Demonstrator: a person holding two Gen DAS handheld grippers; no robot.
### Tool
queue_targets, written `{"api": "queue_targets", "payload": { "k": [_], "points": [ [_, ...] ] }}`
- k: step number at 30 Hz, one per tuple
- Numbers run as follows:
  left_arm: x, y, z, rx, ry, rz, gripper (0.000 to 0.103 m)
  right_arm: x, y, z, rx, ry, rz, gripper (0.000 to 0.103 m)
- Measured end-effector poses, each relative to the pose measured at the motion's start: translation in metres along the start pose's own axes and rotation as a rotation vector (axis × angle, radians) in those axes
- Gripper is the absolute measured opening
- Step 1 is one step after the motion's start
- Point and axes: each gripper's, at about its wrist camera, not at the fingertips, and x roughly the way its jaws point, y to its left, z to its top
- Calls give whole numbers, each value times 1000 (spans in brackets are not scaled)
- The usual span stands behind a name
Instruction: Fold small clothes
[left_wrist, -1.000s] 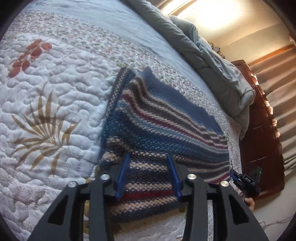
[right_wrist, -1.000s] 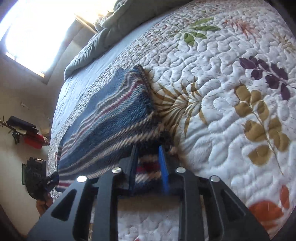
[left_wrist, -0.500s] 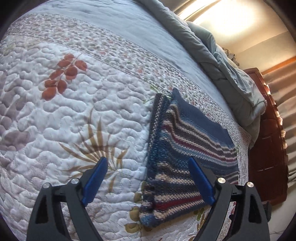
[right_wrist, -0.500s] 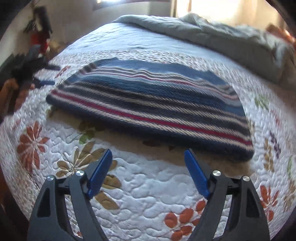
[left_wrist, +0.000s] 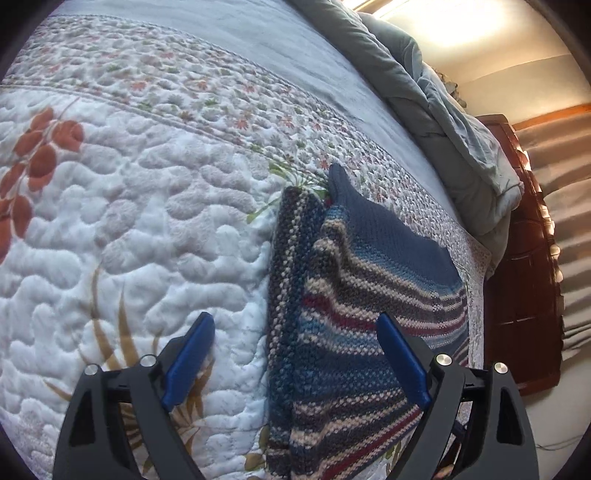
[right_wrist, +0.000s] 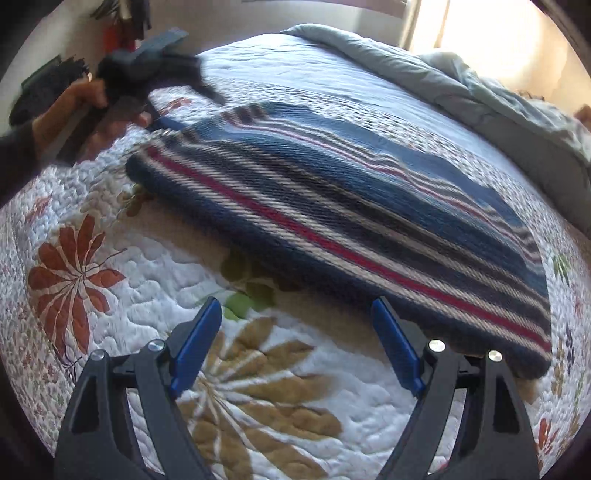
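A striped knitted garment (right_wrist: 343, 221) in blue, grey, cream and red is seen lying folded flat on a white quilt (right_wrist: 295, 369) with leaf prints. A grey duvet (left_wrist: 436, 110) is bunched at the bed's far side. The right gripper (right_wrist: 297, 343) is held wide apart above bare quilt, just before the garment's near edge. The left gripper (left_wrist: 295, 354) is also spread wide, over its end, gripping nothing.

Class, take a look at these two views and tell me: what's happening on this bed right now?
A person with a handheld gripper in each hand is folding a striped knit garment on a floral quilt. Both the left gripper and the right gripper are open and hold nothing. The garment lies folded flat on the quilt, with a grey duvet bunched beyond it.
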Motion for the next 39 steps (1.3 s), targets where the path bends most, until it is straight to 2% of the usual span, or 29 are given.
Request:
{"api": "queue_targets", "payload": {
  "k": [5,9,11,13,17,21,22,24,25,26,28,29,32,39],
  "points": [
    [14,-3,17,14,10,12,90,27,63,14,-181,-24,-65,81],
    [21,-5,24,26,47,-6,90,40,108,27,-315,-92,-169,76],
    [24,-9,26,28,69,-60,90,45,123,36,-351,-117,-209,76],
    [30,-14,27,33,95,-84,90,51,138,45,-393,-141,-259,76],
    [46,-18,30,43,120,-49,90,66,158,60,-450,-169,-345,76],
    [49,-19,37,31,120,-48,89,77,166,75,-439,-200,-379,76],
    [50,-20,38,30,125,-39,86,79,167,79,-428,-206,-379,75],
    [51,-22,41,43,134,4,57,79,167,85,-408,-212,-359,66],
    [51,-21,44,27,141,18,47,79,165,85,-399,-214,-346,51],
    [50,-21,45,16,140,27,38,79,164,88,-385,-204,-320,31],
    [48,-25,47,27,137,47,28,67,158,88,-345,-227,-288,18],
    [45,-29,47,36,129,57,25,62,155,91,-325,-238,-272,13],
    [38,-44,47,48,109,99,20,40,143,93,-274,-281,-234,11],
    [8,-113,52,103,59,172,20,-21,92,115,-92,-346,-123,11]
  ]
}}
